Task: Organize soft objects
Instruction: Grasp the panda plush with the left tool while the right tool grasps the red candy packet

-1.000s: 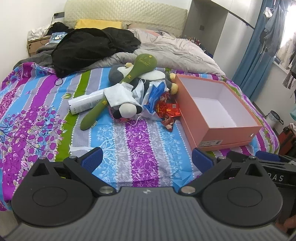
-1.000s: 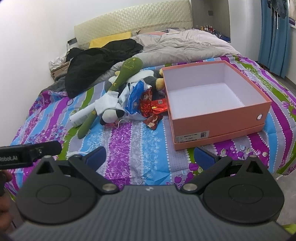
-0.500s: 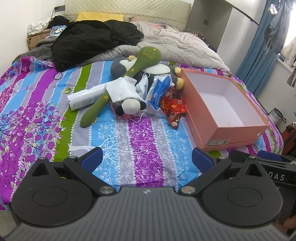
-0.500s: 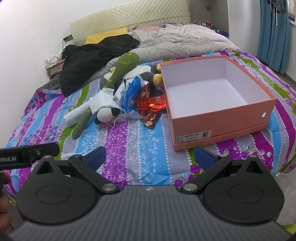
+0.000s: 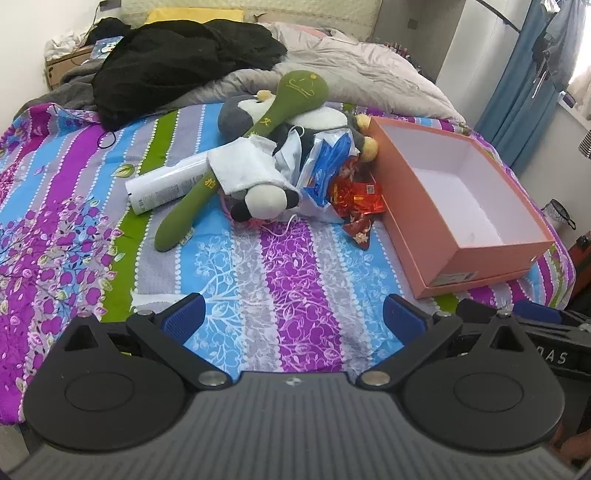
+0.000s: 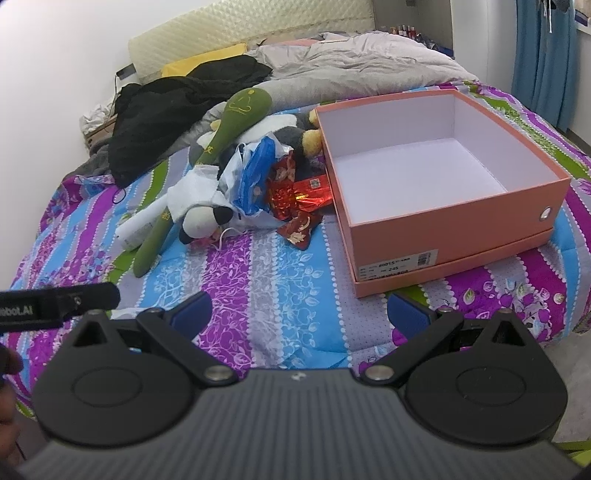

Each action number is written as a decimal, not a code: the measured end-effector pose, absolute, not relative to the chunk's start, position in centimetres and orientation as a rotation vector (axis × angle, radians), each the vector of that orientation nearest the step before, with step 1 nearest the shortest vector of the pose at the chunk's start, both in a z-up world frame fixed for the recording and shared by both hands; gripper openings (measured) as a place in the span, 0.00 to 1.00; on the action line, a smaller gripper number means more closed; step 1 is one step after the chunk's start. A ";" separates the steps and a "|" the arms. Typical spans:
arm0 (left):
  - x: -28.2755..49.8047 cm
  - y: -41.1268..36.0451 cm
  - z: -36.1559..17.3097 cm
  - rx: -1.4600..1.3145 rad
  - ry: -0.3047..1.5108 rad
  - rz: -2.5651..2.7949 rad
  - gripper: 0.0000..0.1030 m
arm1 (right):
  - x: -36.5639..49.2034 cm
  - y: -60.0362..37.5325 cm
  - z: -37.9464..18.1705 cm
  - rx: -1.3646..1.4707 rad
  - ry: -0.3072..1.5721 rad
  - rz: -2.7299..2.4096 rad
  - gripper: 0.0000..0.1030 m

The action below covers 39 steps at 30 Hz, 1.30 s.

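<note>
One heap of soft things is seen on the striped purple, blue and green floral bedspread (image 5: 280,280), near the middle of the left wrist view and toward ten o'clock of centre in the right wrist view. In it are counted one long green plush toy with yellow stitched markings (image 5: 258,129) (image 6: 218,147), laid diagonally across the top; one black-and-white plush animal (image 5: 266,199) (image 6: 201,219), its head at the near edge; one white folded cloth (image 5: 243,168) (image 6: 192,194); one crumpled blue-and-white plastic bag (image 5: 325,162) (image 6: 255,177); and two or three red foil packets (image 5: 356,194) (image 6: 295,199) (the exact number cannot be told). One white cylindrical tube (image 5: 166,184) (image 6: 138,225) is partly tucked under the green toy at the heap's nine o'clock side.

Just beside the heap, at its three o'clock, one open salmon-pink cardboard box with a white interior (image 5: 424,206) (image 6: 443,225) is set on the bedspread, nothing visible inside it.

At twelve o'clock one black garment (image 5: 177,62) (image 6: 173,107) and one rumpled grey duvet (image 5: 351,70) (image 6: 362,62) are piled, with one yellow pillow (image 5: 195,16) (image 6: 201,66) behind them. One blue curtain (image 5: 524,92) (image 6: 546,55) is hung at about two o'clock.

The left gripper (image 5: 293,317) and the right gripper (image 6: 299,310) are each held over the near edge of the bed, blue-padded fingers spread wide apart, with nothing between them.
</note>
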State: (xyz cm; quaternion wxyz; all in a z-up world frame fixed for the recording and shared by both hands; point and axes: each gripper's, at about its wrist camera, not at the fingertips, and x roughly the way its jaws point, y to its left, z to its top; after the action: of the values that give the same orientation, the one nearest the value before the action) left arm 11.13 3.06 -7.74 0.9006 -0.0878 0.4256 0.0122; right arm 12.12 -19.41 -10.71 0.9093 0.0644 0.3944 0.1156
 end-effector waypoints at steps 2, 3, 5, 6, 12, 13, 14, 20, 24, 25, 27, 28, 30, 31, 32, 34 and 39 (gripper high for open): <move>11.7 3.2 -8.1 -0.178 0.887 0.025 1.00 | 12.5 -19.2 -11.1 0.137 0.818 0.244 1.00; 12.0 3.3 -8.3 -0.179 0.887 0.023 1.00 | 12.7 -19.1 -11.3 0.143 0.820 0.244 1.00; 12.5 3.6 -8.6 -0.191 0.876 0.025 1.00 | 13.1 -18.9 -11.6 0.155 0.819 0.245 1.00; 12.7 3.7 -8.7 -0.193 0.871 0.028 1.00 | 13.2 -18.7 -11.8 0.151 0.817 0.251 1.00; 14.7 4.0 -10.0 -0.158 0.883 0.056 1.00 | 14.2 -17.8 -13.2 0.189 0.813 0.292 1.00; 15.2 4.0 -10.3 -0.145 0.887 0.059 1.00 | 14.4 -17.8 -13.5 0.204 0.811 0.304 0.99; 15.5 4.0 -10.4 -0.135 0.888 0.057 1.00 | 14.6 -17.6 -13.9 0.216 0.811 0.313 0.98; 17.9 4.6 -11.4 -0.152 0.875 0.035 1.00 | 16.0 -16.0 -15.3 0.198 0.777 0.329 0.83; 20.4 4.6 -12.6 -0.164 0.884 0.026 0.99 | 17.4 -14.9 -16.5 0.157 0.762 0.345 0.70; 21.0 4.6 -12.9 -0.162 0.884 0.023 0.97 | 17.8 -14.7 -16.8 0.148 0.757 0.348 0.70; 22.2 4.5 -13.4 -0.152 0.878 0.025 0.94 | 18.7 -14.2 -17.4 0.124 0.747 0.351 0.70; 22.8 4.6 -13.7 -0.154 0.875 0.027 0.93 | 19.0 -14.1 -17.7 0.121 0.747 0.354 0.70; 24.1 5.1 -14.3 -0.178 0.877 0.030 0.91 | 20.1 -13.8 -18.5 0.117 0.752 0.359 0.70; 24.7 5.4 -14.5 -0.190 0.878 0.031 0.88 | 20.5 -13.6 -18.8 0.104 0.751 0.352 0.70; 25.3 5.7 -14.9 -0.204 0.878 0.035 0.87 | 20.9 -13.3 -19.1 0.085 0.749 0.336 0.69; 26.4 6.2 -15.6 -0.217 0.881 0.045 0.83 | 21.9 -12.9 -20.0 0.072 0.762 0.332 0.70; 28.7 7.2 -17.0 -0.253 0.885 0.050 0.76 | 24.3 -12.1 -21.3 0.046 0.763 0.318 0.68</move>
State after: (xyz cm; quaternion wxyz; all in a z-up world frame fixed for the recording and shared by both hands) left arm 28.68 7.18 -17.05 0.8956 -0.1223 0.4270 0.0242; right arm 24.29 -12.05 -21.31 0.9155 0.0225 0.3707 0.1545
